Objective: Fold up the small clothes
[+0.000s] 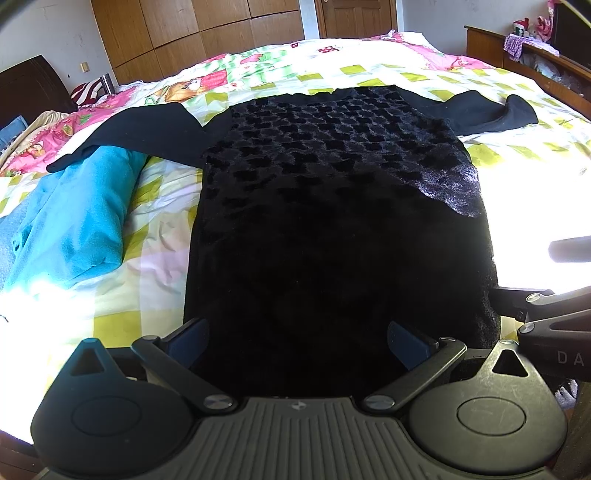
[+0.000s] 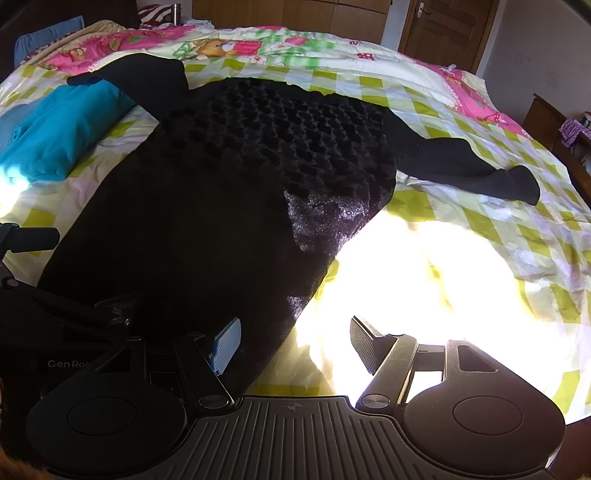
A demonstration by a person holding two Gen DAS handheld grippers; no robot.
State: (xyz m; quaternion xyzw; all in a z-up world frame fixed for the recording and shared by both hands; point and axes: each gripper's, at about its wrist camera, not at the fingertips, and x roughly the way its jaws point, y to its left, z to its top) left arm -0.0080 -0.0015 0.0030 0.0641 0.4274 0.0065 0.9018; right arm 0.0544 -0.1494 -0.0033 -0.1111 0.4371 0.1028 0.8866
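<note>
A black long-sleeved top (image 1: 332, 192) with a velvety patterned front lies flat on the bed, hem toward me, both sleeves spread out sideways. In the left wrist view my left gripper (image 1: 295, 341) stands open over the hem, its blue pads wide apart with the dark cloth beneath them. In the right wrist view the same top (image 2: 229, 177) fills the left half. My right gripper (image 2: 295, 341) is open at the top's lower right hem corner, one pad over the black cloth and the other over sunlit bedding. Nothing is held by either.
A folded turquoise garment (image 1: 77, 214) lies left of the top, touching the left sleeve. The bed has a checked yellow-green and pink quilt (image 2: 498, 236), with glaring sunlight at the near right. Wooden wardrobes (image 1: 192, 33) and a door stand behind; a cluttered shelf (image 1: 535, 48) is at right.
</note>
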